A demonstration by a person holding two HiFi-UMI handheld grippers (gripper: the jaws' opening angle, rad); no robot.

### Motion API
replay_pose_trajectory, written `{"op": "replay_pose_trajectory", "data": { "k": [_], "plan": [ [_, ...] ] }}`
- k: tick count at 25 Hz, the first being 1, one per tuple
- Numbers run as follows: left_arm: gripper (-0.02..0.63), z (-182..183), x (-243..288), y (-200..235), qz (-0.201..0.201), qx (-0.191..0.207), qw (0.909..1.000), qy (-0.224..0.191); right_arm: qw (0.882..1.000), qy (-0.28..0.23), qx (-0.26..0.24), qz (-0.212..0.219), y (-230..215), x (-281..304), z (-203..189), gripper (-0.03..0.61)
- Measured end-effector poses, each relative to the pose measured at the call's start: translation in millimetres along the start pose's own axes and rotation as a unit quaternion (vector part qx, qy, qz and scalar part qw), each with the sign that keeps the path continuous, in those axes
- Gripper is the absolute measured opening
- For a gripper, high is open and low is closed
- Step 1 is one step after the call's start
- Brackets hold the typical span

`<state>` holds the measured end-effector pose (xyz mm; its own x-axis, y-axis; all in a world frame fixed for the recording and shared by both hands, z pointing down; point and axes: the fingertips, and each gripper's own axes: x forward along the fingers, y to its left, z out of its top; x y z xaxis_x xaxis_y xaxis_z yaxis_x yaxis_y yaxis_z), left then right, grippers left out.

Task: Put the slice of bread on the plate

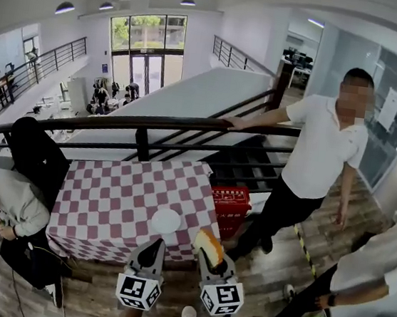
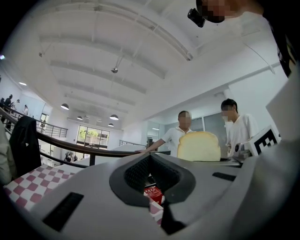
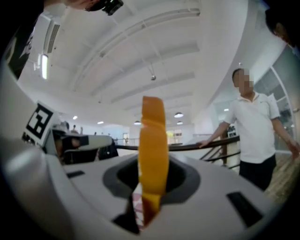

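Bread slice pinched upright in the right gripper, jaws clenched on its lower part, crust edge facing that gripper's camera. Held just to the near-right of the plate, not over it. Left gripper just on the plate's near side, jaws slightly parted, nothing in them. Plate sitting near the front edge of a checked table, red box off to the plate's right.

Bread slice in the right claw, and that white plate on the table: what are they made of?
Bread slice: looks like real or replica bread, with an orange-brown crust and a pale matte face; which, I cannot tell. Plate: plain white and smooth; ceramic or plastic, too small to say.
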<state>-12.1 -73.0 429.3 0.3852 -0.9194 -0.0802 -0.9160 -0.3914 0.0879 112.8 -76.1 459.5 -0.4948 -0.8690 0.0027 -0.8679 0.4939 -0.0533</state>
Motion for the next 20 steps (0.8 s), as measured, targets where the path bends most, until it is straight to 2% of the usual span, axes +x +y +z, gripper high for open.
{"op": "replay_pose_trajectory", "data": {
  "k": [4,7,10,14,16,20],
  "plan": [
    [0.017,-15.9,30.7,0.8,0.021,0.006,0.9997,0.009,1.0,-0.002,-0.005,0.009,-29.4,20.4,0.1,0.101],
    [0.017,-31.5,36.1,0.4,0.034,0.007,0.9991,0.025,1.0,-0.001,0.019,0.016,-42.4,32.9,-10.5,0.101],
    [0.017,-38.8,31.0,2.8,0.053,0.002,0.9975,0.046,0.999,0.019,0.033,0.037,-37.3,40.5,-18.6,0.101],
    [0.017,-18.1,3.3,-7.9,0.086,-0.014,0.9942,0.063,0.995,0.059,0.034,0.076,-12.5,22.7,-7.1,0.101],
    [0.017,-31.7,10.9,2.6,0.095,-0.017,0.993,0.069,0.993,0.075,0.037,0.089,-10.3,34.5,-22.4,0.101],
    [0.017,-87.4,44.2,57.6,0.105,-0.026,0.9905,0.085,0.988,0.106,0.041,0.101,-7.5,89.5,-82.3,0.101]
  ]
}}
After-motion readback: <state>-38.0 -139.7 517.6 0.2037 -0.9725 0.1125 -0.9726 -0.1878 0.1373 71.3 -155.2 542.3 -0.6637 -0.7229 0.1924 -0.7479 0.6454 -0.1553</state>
